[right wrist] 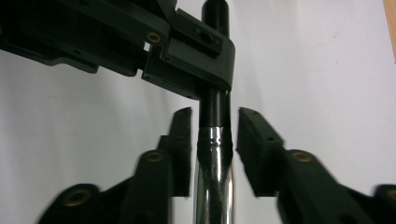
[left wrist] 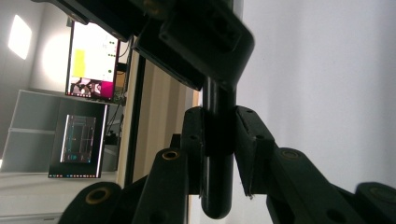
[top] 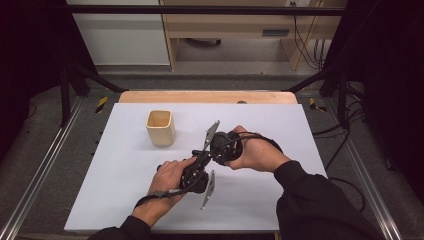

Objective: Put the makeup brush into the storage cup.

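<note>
Surface: white table (top: 125, 170), cup (top: 160, 127) apart | Pen (left wrist: 217, 154): mid-table, bridging both grippers | Left gripper (left wrist: 218, 149): jaws pinching black cap end, to anchor it | Right gripper (right wrist: 214, 149): jaws spread beside chrome barrel, not gripping; judged a handover or cap pull.

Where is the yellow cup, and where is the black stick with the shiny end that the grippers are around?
Yellow cup (top: 161, 131): high view, on its front wall.
Black stick (left wrist: 217, 140): left gripper view, on the black shaft between the jaws.
Shiny end of the stick (right wrist: 214, 186): right gripper view, on the chrome part.
</note>
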`<move>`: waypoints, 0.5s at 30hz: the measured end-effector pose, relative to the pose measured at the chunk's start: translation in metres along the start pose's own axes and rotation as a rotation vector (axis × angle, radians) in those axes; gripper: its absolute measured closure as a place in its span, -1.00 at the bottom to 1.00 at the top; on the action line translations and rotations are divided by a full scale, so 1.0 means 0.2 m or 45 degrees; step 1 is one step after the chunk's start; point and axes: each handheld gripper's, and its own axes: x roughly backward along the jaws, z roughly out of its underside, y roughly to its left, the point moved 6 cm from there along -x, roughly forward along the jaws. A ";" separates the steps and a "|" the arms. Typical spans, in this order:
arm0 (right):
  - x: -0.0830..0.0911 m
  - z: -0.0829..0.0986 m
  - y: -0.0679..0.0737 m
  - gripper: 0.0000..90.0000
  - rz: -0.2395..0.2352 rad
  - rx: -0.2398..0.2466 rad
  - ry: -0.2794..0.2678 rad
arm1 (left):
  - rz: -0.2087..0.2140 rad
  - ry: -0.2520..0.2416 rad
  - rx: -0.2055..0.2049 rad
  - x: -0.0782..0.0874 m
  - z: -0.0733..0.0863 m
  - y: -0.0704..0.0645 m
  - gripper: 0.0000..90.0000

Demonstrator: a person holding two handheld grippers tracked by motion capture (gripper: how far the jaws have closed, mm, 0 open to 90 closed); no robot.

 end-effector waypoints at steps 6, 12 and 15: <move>0.01 0.03 -0.01 0.09 0.042 0.033 -0.019 | 0.006 0.001 -0.006 0.00 0.01 0.00 0.65; 0.04 0.06 -0.03 -0.10 0.076 0.015 -0.041 | -0.001 0.011 -0.003 0.00 0.02 0.00 0.65; 0.05 0.08 -0.03 -0.27 0.081 0.004 -0.062 | 0.001 0.027 -0.007 0.01 0.04 0.01 0.65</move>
